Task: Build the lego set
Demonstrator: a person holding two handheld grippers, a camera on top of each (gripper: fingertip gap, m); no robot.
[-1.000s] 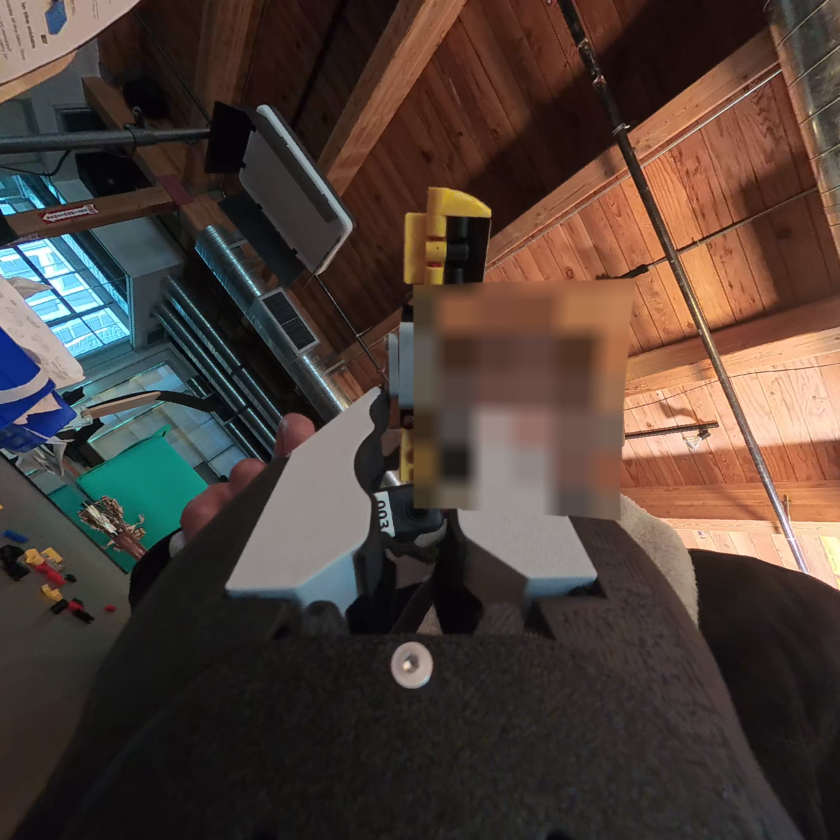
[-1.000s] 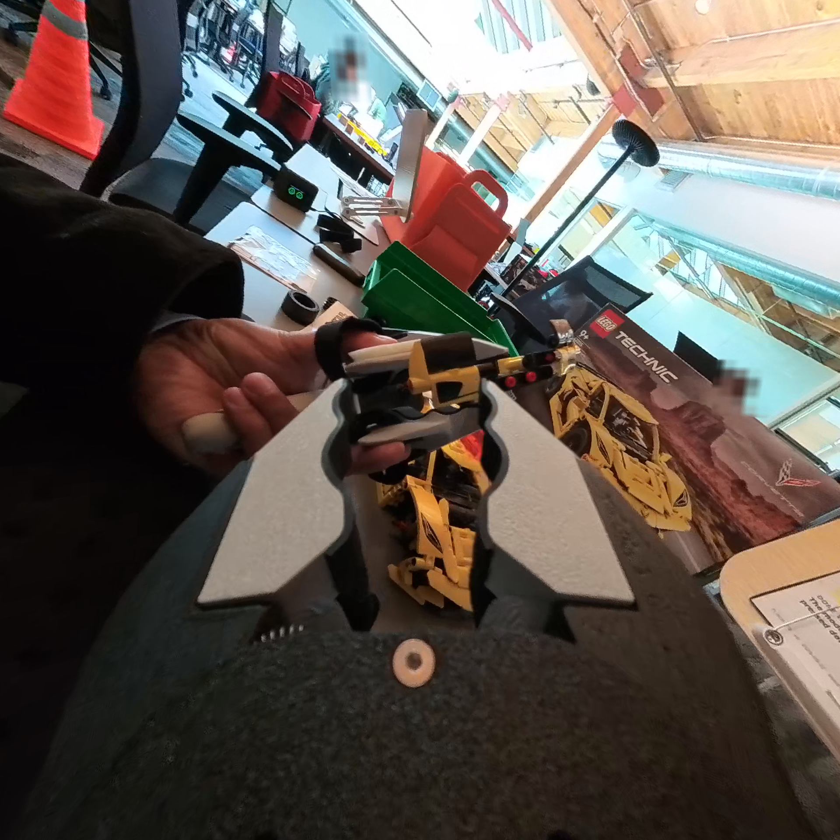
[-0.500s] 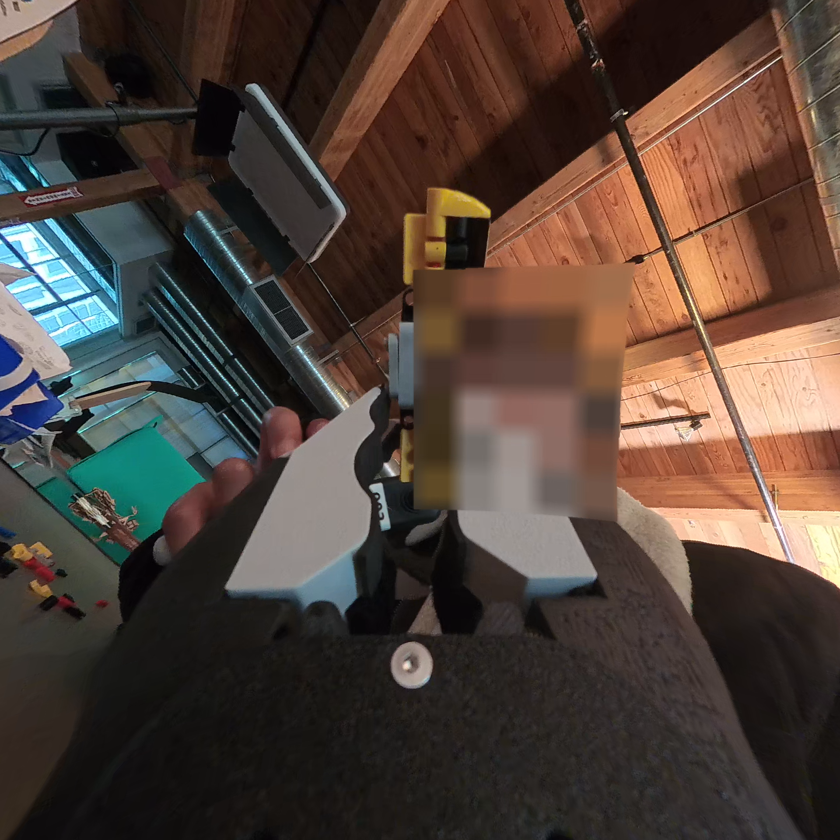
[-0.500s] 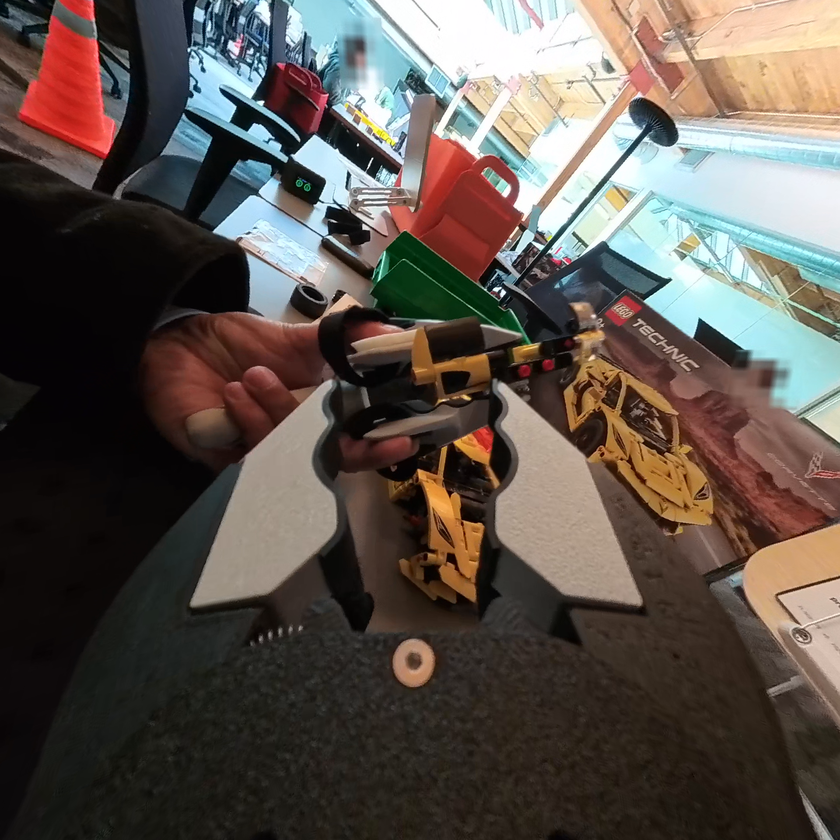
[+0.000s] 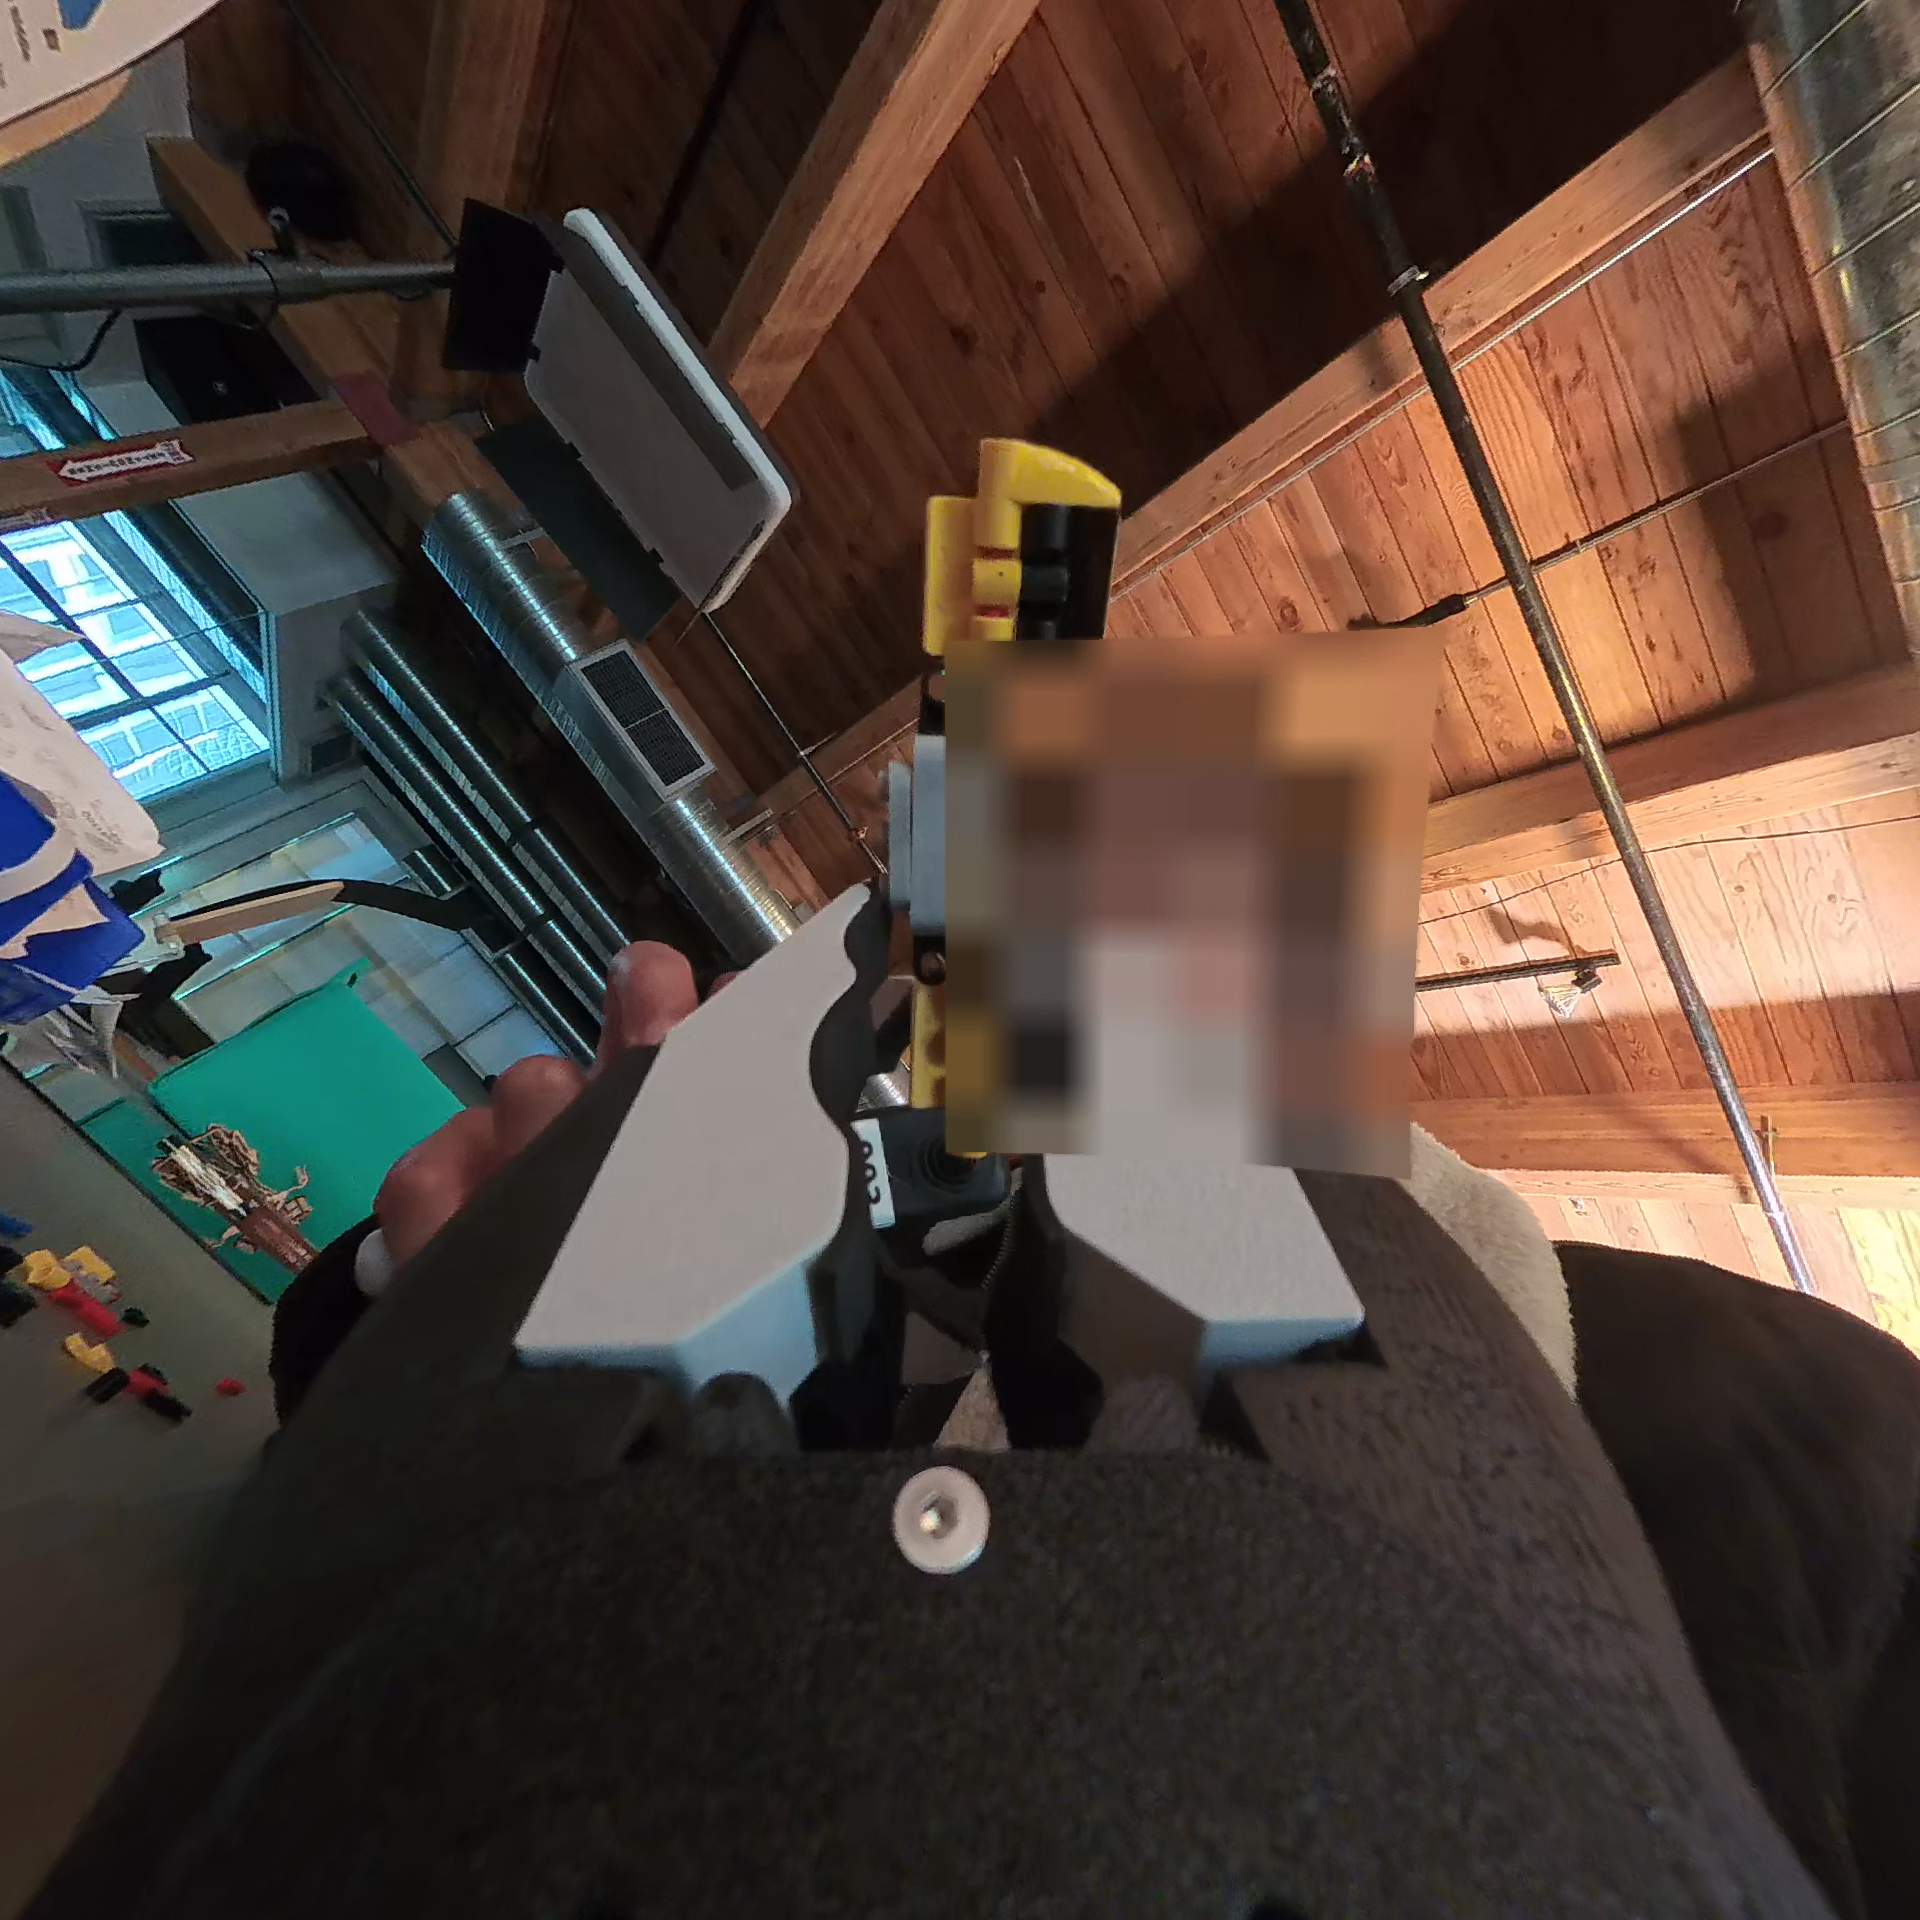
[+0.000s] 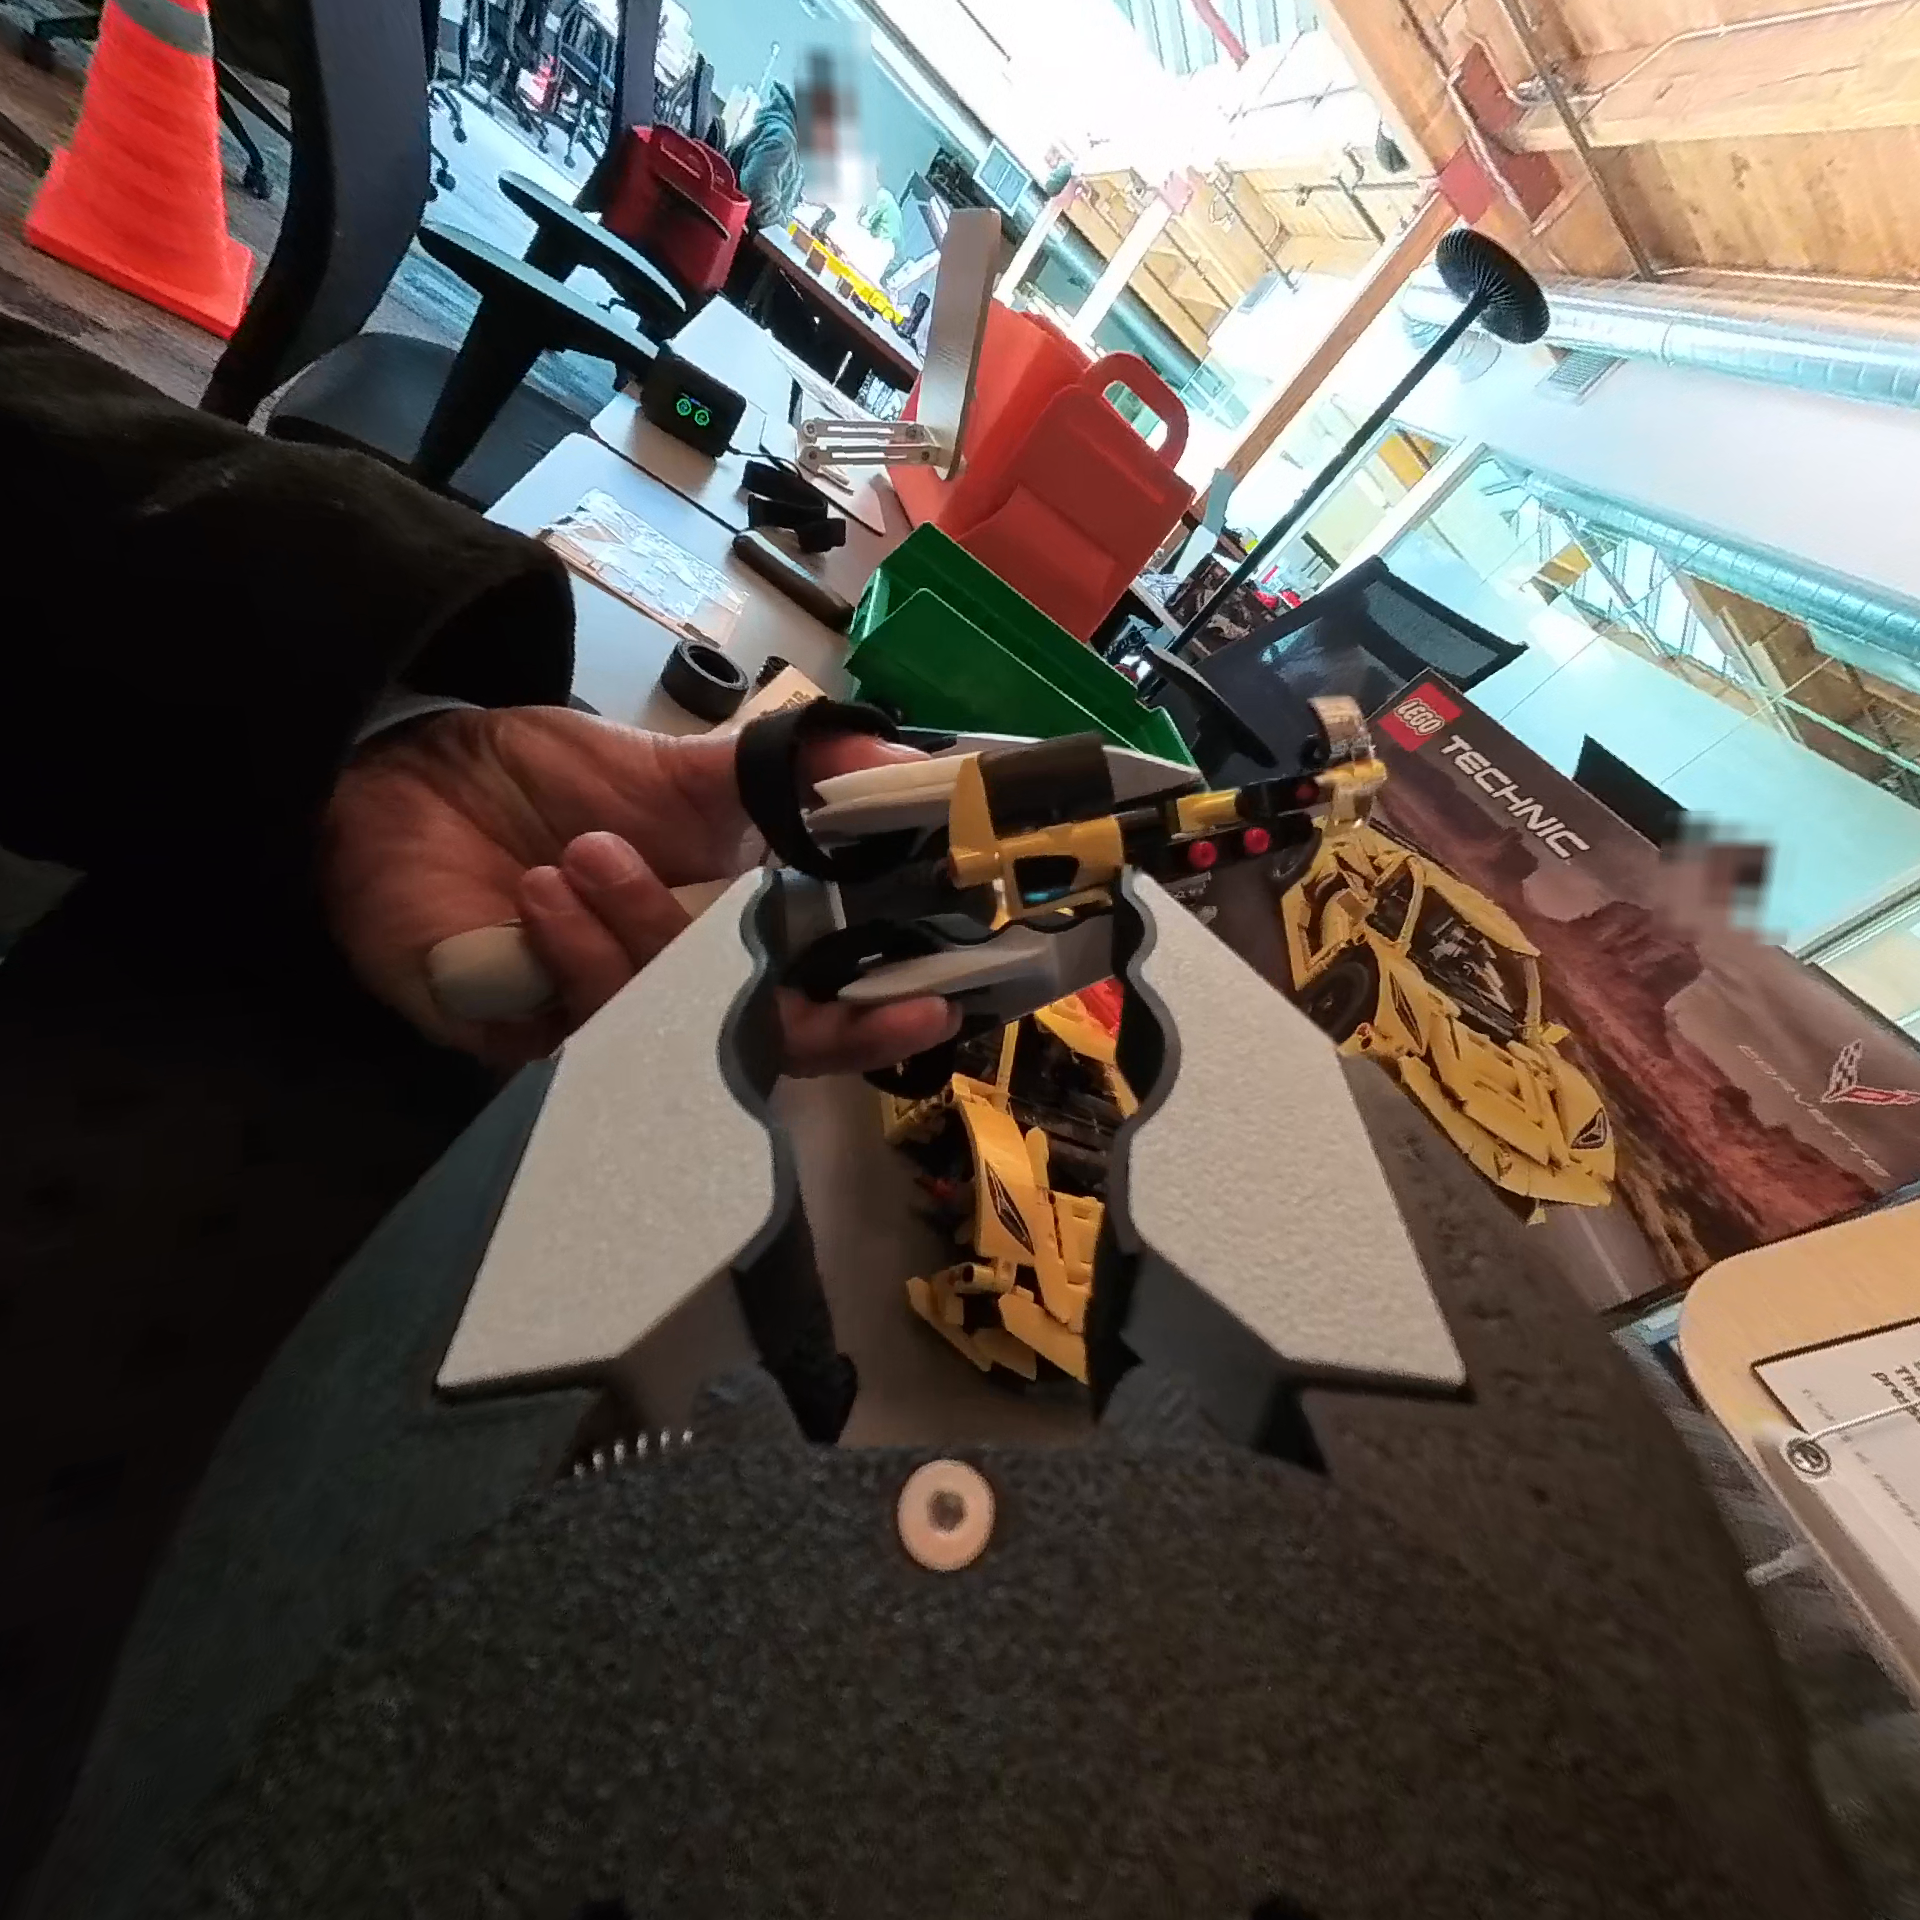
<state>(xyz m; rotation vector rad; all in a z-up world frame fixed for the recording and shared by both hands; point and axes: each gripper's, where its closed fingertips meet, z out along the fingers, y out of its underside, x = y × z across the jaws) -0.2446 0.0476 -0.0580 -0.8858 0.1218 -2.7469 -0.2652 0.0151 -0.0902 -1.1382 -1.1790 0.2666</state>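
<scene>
We find the left gripper (image 6: 1049, 883) raised off the worktop (image 6: 623, 665) and tilted towards the ceiling, its fingers (image 6: 997, 769) pinching a yellow and black lego piece (image 5: 1023, 540). In the left wrist view that piece sticks up past the fingers; a mosaic patch covers its lower half and the tip of one finger, so the contact itself is better judged from the right wrist view. There the piece shows as a yellow block with a black band, and a thin bar carrying red pins reaches out from it to the right.

The right gripper (image 6: 945, 940) points at the left one, fingers spread, nothing between them. They appear close to the held piece, though we cannot tell whether they touch it.

Below, on the worktop, lies the part-built yellow car (image 6: 1023, 1205), seen through the gap in the right fingers. The set's box (image 6: 1558, 987) stands just beside it to the right. Green bins (image 6: 987, 665) and red cases (image 6: 1049, 468) sit behind. Loose pieces (image 5: 83, 1320) lie scattered at the lower left of the left wrist view.
</scene>
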